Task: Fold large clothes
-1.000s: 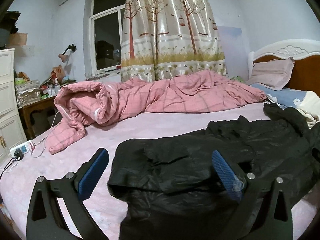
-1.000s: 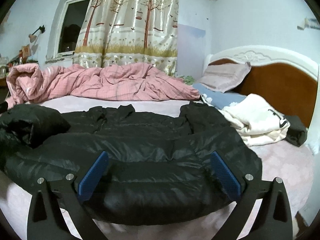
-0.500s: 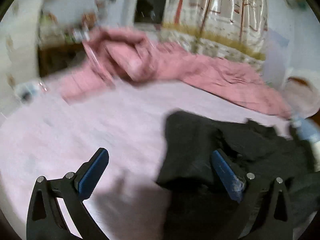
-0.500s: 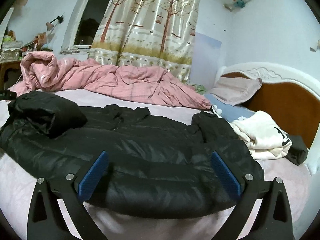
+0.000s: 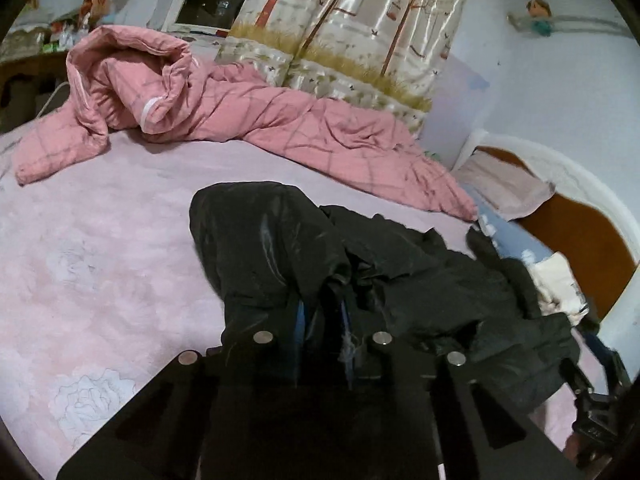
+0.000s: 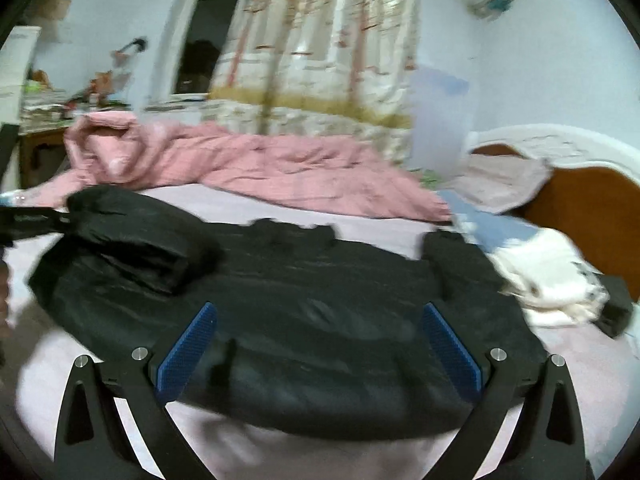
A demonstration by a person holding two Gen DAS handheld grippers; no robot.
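A black puffer jacket point(image 5: 420, 280) lies spread across the pink bed sheet point(image 5: 100, 260), with its left sleeve point(image 5: 260, 232) folded in over the body. My left gripper point(image 5: 322, 320) is closing, and a bunch of the jacket's fabric by that sleeve is pinched between its blue pads. In the right wrist view the jacket point(image 6: 320, 280) lies crosswise and the folded sleeve point(image 6: 132, 240) sits at its left end. My right gripper point(image 6: 320, 352) is open over the near hem, its pads wide apart and not pressing on the cloth.
A crumpled pink checked quilt point(image 5: 240, 108) runs along the far side of the bed. White clothes point(image 6: 552, 280) and a dark item point(image 6: 616, 312) lie to the right of the jacket. Pillows point(image 6: 500, 180) rest against the wooden headboard point(image 6: 592, 208).
My left gripper has gone from wide open to closed on the jacket's fabric, rolling and swinging round to face along the jacket. My right gripper has drifted a little and stays open.
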